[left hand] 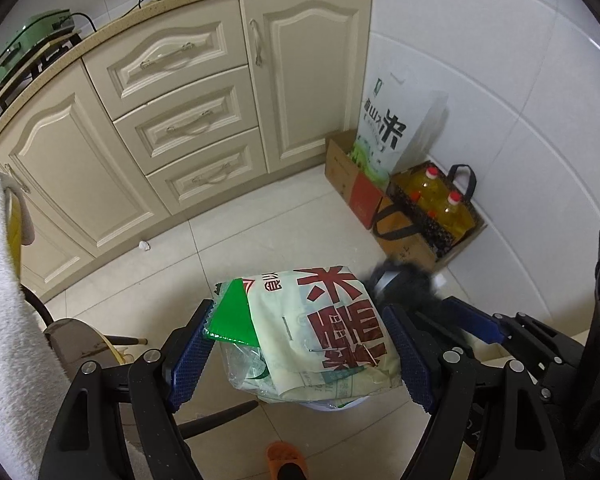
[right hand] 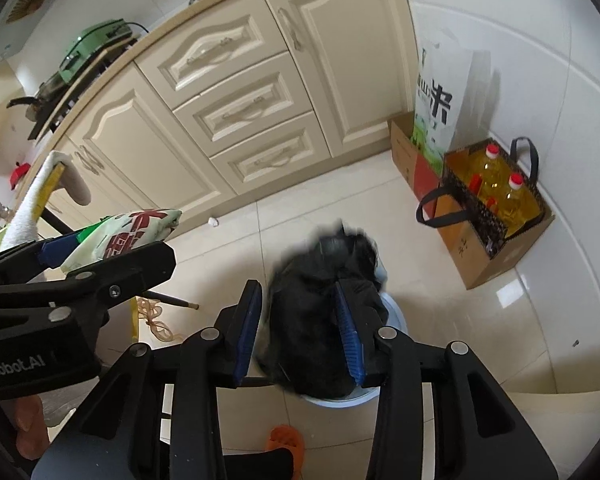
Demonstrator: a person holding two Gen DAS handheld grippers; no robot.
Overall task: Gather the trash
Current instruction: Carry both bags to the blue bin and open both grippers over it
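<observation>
Left gripper (left hand: 300,354) clamps a crumpled pale rice bag (left hand: 324,332) between its blue pads, low centre of the left wrist view; big red characters include 米. Right gripper (right hand: 300,328), jaws partly apart, straddles a blurred black bin bag (right hand: 320,300) over a white bin (right hand: 392,312); whether the pads press it I cannot tell. "Robot.AI" reads lower left.

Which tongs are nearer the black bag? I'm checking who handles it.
Right. The right tongs straddle the black bag over the bin; the left tongs hold a rice bag beside it.
</observation>
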